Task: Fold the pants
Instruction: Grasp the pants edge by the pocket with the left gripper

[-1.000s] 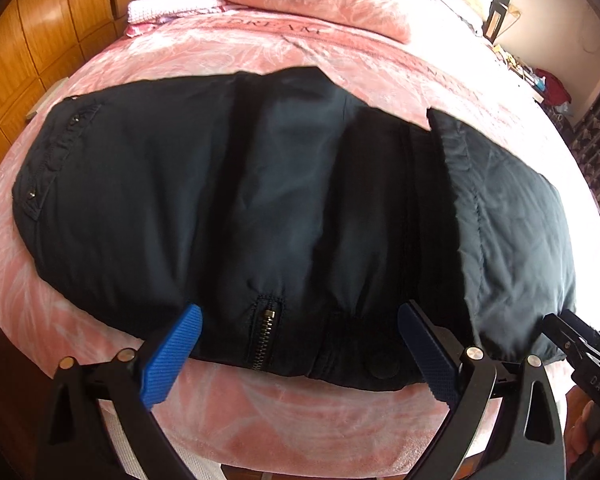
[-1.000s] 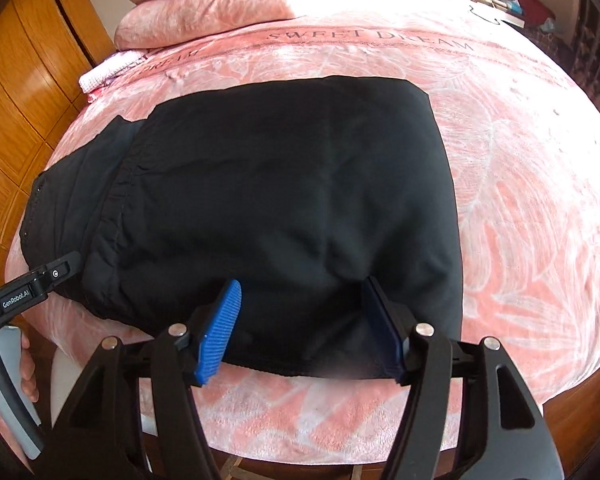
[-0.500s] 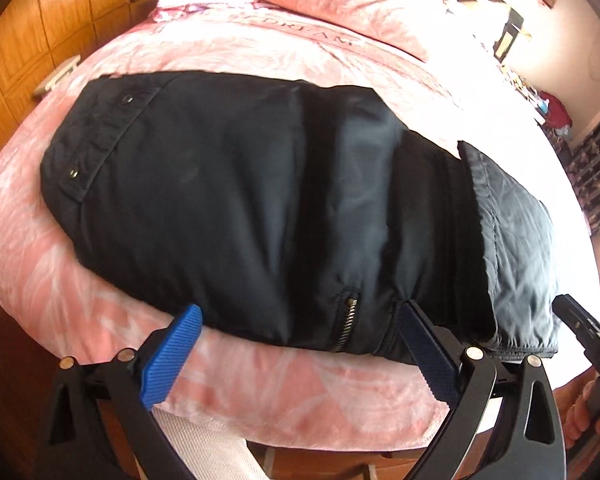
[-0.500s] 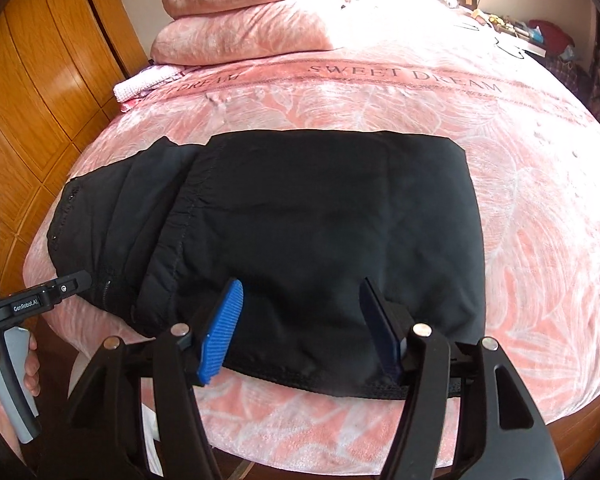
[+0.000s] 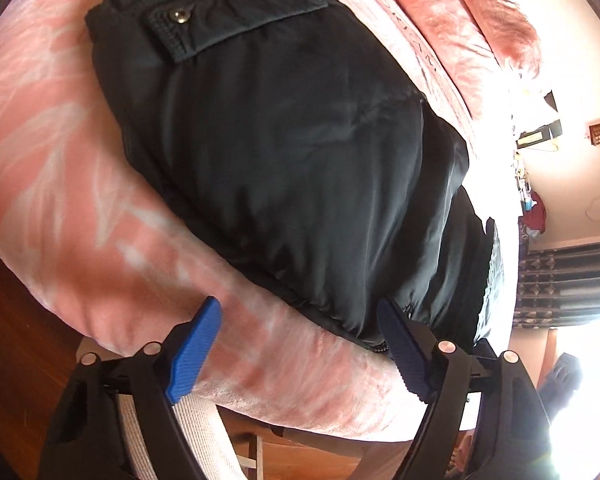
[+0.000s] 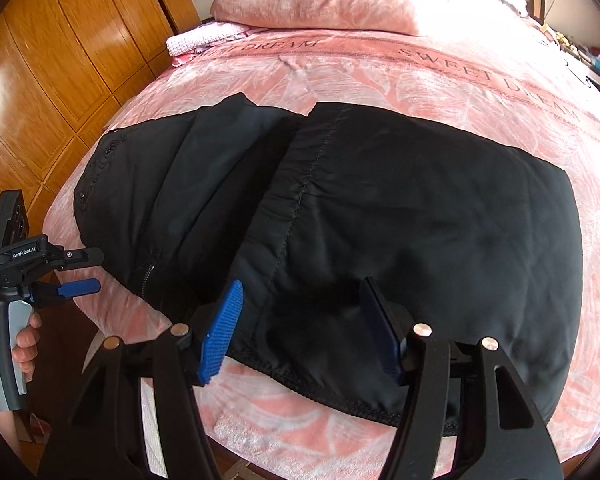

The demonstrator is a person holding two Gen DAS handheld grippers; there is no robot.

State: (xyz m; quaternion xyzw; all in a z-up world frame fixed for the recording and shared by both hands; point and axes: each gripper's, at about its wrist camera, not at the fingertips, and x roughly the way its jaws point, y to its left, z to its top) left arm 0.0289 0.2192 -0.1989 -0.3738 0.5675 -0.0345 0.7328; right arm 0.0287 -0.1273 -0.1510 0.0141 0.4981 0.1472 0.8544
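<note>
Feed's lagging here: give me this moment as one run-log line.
pants: folded on bed | left tongs: closing, empty, at waist end | right tongs: open over hem edge

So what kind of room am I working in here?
A bedroom, most likely in a home. The black pants lie on a bed covered by a pink blanket printed "SWEET DREAM", with pink pillows stacked at its head and a wooden wardrobe alongside.

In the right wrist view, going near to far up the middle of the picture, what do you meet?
Right gripper → black pants folded on the bed → bare pink blanket with lettering → stacked pink pillows.
</note>
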